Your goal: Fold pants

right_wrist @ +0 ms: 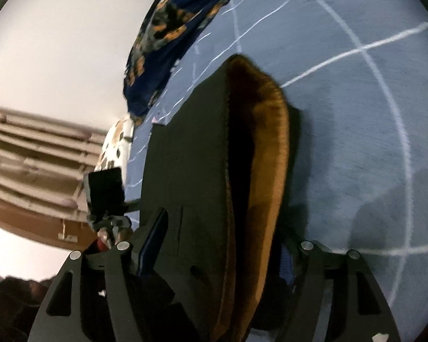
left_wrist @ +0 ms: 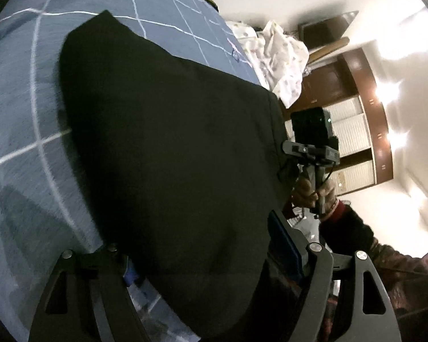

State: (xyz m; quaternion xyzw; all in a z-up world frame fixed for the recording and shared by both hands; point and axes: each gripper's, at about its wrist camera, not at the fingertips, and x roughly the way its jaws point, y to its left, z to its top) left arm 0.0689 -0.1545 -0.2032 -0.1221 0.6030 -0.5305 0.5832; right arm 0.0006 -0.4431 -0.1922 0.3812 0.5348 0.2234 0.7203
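Observation:
The black pants [left_wrist: 168, 148] hang stretched above a blue bedspread with white grid lines [left_wrist: 22, 114]. My left gripper [left_wrist: 202, 259] has its jaws wide apart, with the pants' near end lying between them. In the right wrist view the pants [right_wrist: 185, 171] show a brown fleece lining [right_wrist: 268, 156] at the open waist. My right gripper [right_wrist: 222, 253] also has its jaws wide apart around the waist end. The right gripper's body shows in the left wrist view [left_wrist: 314, 148], held by a hand at the pants' far edge. The left gripper's body shows in the right wrist view [right_wrist: 105, 193].
A white patterned cloth [left_wrist: 282, 57] lies at the bed's far edge. A dark blue and orange floral blanket [right_wrist: 174, 28] lies bunched on the bed. Brown wardrobes [left_wrist: 365, 131] and a white wall stand beyond the bed.

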